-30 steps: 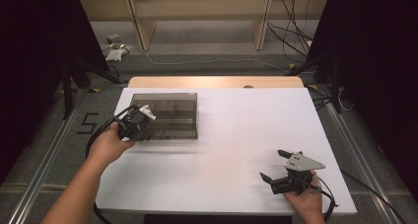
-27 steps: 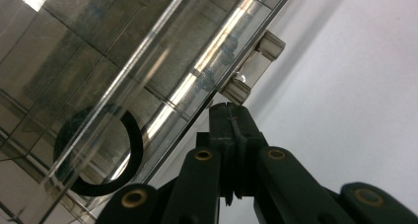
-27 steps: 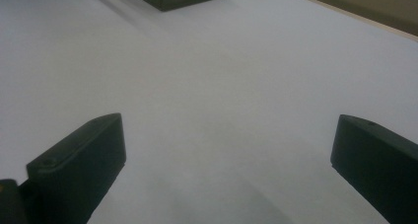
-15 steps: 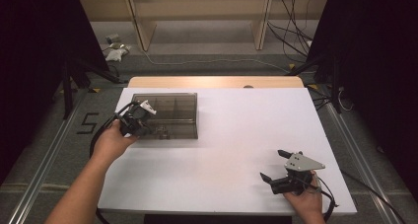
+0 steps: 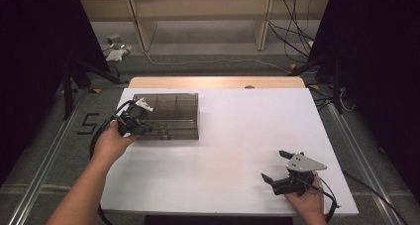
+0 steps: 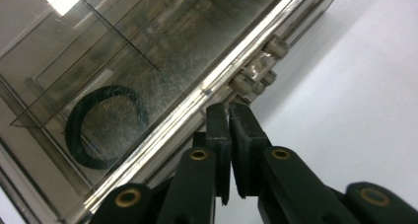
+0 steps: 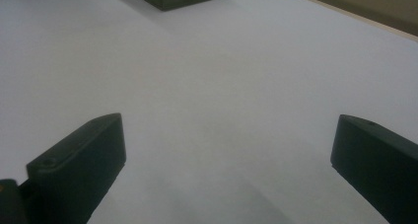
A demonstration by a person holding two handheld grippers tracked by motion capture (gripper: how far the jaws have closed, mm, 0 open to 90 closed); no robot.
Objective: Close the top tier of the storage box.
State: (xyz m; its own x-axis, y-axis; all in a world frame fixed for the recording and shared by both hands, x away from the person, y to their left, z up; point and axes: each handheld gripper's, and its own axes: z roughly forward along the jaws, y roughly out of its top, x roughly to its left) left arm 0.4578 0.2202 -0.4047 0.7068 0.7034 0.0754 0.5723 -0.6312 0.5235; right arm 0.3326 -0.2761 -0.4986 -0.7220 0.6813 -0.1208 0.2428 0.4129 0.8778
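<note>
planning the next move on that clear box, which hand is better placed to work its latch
Left. The left tongs are shut with their tips right at the latch on the clear box. The right tongs rest open at the table's near right corner, far from the box.

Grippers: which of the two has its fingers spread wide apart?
The right gripper, resting near the table's front edge, well clear of the compartment box. The left gripper at the box's latch has its fingers together.
</note>
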